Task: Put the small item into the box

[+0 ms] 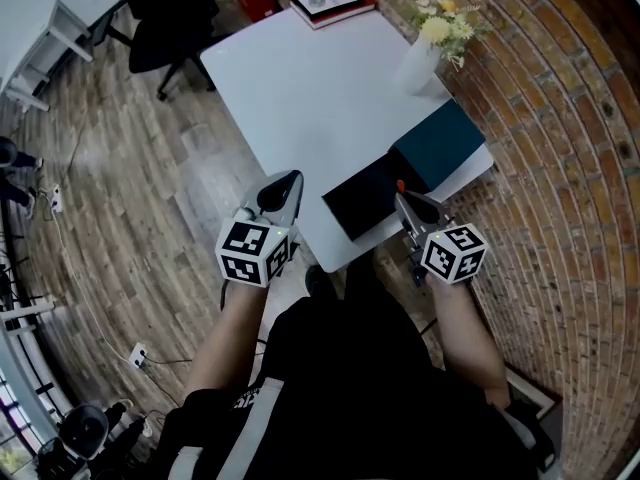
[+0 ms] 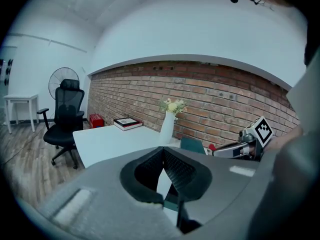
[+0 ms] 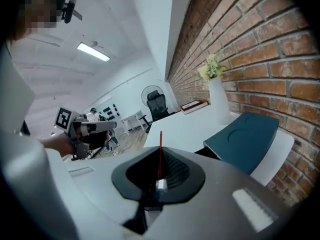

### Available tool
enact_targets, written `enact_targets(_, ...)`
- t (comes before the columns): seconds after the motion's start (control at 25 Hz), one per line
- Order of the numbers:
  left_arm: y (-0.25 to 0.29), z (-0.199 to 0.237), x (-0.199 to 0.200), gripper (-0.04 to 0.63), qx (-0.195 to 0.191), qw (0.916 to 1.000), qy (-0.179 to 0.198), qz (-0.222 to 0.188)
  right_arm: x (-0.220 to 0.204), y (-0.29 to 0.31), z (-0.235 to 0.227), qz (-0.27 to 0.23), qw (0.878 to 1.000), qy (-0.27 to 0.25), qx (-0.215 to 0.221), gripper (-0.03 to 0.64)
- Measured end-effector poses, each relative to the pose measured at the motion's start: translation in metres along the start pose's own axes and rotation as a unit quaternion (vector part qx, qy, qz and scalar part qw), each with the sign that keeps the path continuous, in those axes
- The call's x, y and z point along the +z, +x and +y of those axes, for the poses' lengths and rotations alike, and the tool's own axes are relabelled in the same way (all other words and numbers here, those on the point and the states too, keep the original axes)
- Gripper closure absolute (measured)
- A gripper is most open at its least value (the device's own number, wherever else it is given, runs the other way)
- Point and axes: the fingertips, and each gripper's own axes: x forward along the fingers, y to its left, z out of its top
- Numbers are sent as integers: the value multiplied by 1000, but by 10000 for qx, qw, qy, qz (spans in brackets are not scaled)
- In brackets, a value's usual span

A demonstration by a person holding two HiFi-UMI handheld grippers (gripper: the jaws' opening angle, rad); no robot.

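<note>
1 small red item (image 3: 160,149), thin and upright, pinched tight in the right gripper (image 3: 160,160), held above the right edge of the 1 black box (image 1: 362,200). Left gripper (image 2: 163,153): jaws together, nothing between them, left of the box at the table (image 1: 300,98) edge. 1 teal lid (image 1: 440,143) against the box's far-right side. 1 white flower vase (image 1: 418,65) and 1 book (image 1: 332,1) sit beyond the box.

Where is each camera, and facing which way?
Head view: on the head, down at the table; forearms, left hand-held gripper, right hand-held gripper.
Left gripper view: on the left one, facing the brick wall; shut jaws show.
Right gripper view: on the right one, along the wall; jaws pinch a red item.
Shared: the vase.
</note>
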Motion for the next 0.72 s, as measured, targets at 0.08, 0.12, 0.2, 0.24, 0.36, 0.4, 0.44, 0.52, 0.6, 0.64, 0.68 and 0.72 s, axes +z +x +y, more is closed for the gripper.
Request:
enact_targets(0.08, 10, 0, -5, 588, -4, 9999, -32, 95, -9, 13, -5, 185, 9998, 16, 64, 604)
enact_targets(0.12, 15, 0, -8, 586, -5, 9999, -50, 145, -13, 18, -7, 259, 9996, 44, 100, 604)
enact_targets(0.2, 23, -1, -12, 588, -8, 9997, -80, 238, -19, 25, -13, 380, 9991, 116, 146, 604)
enact_targets(0.24, 26, -1, -13, 588, -11, 9996, -94, 272, -21, 28, -17, 441, 9988, 133, 145, 604)
enact_targets(0.36, 37, 2, -13, 588, -5, 9994, -136, 308, -25, 39, -31, 680, 9977, -13, 58, 604)
enact_targets(0.4, 40, 4, -13, 588, 0, 9994, -147, 308, -27, 44, -35, 777, 9969, -90, 36, 604)
enact_targets(0.44, 42, 5, -12, 588, 3, 9994, -158, 307, -30, 48, -36, 879, 9960, -147, 33, 604)
enact_targets(0.52, 47, 7, -10, 588, 8, 9994, -186, 292, -38, 55, -38, 1096, 9938, -198, 60, 603)
enact_targets(0.6, 50, 9, -6, 588, 28, 9995, -203, 255, -47, 62, -40, 1320, 9909, -239, 79, 603)
enact_targets(0.64, 52, 11, -4, 588, 47, 9995, -203, 233, -50, 66, -42, 1431, 9893, -271, 82, 604)
enact_targets(0.68, 52, 12, -3, 588, 68, 9995, -204, 214, -54, 70, -44, 1545, 9875, -313, 80, 603)
enact_targets(0.72, 53, 13, -2, 588, 90, 9995, -210, 201, -59, 73, -46, 1664, 9854, -364, 72, 603)
